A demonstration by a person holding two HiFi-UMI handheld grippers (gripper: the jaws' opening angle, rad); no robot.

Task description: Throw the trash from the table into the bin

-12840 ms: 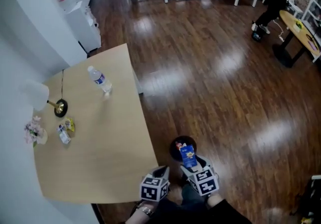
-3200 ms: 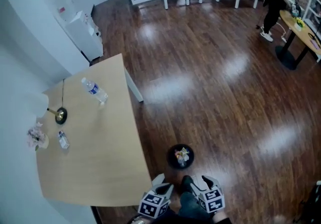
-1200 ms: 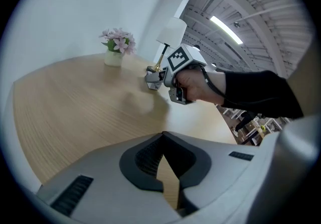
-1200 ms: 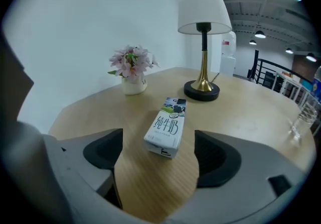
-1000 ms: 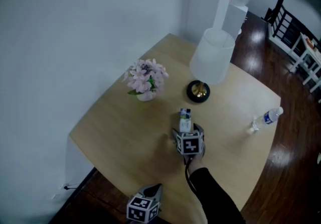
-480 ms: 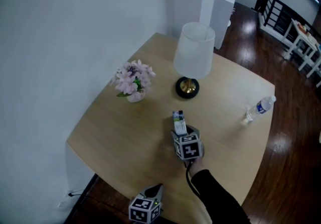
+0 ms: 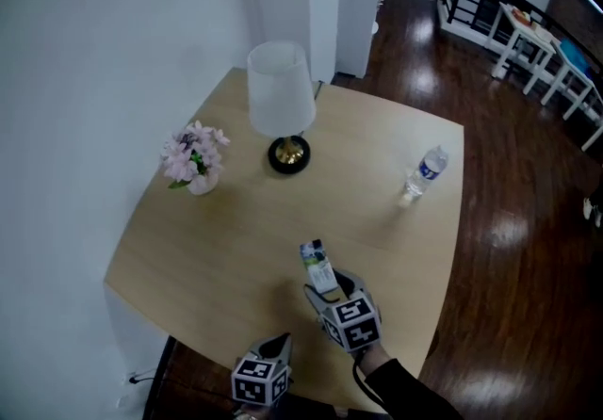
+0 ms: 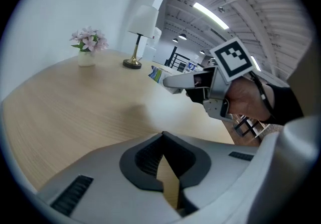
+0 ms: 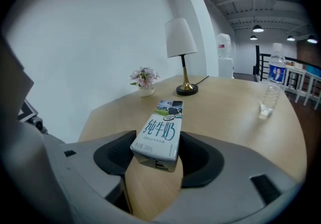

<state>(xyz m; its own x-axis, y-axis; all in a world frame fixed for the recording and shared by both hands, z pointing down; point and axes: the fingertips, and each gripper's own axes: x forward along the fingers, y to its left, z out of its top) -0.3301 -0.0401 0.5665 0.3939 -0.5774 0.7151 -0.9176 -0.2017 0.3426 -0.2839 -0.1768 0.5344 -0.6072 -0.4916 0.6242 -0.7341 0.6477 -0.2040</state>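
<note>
Over wooden table (image 7: 236, 230) by dark floor (image 7: 509, 220), right gripper (image 7: 325, 291) jaws just closing on milk carton (image 9: 159, 130), left gripper (image 8: 163, 137) seemingly clenched

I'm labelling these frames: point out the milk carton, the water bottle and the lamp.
milk carton (image 9: 159, 130), right gripper view, printed top face
water bottle (image 7: 424, 171), head view, clear body
lamp (image 7: 280, 88), head view, white shade
</note>
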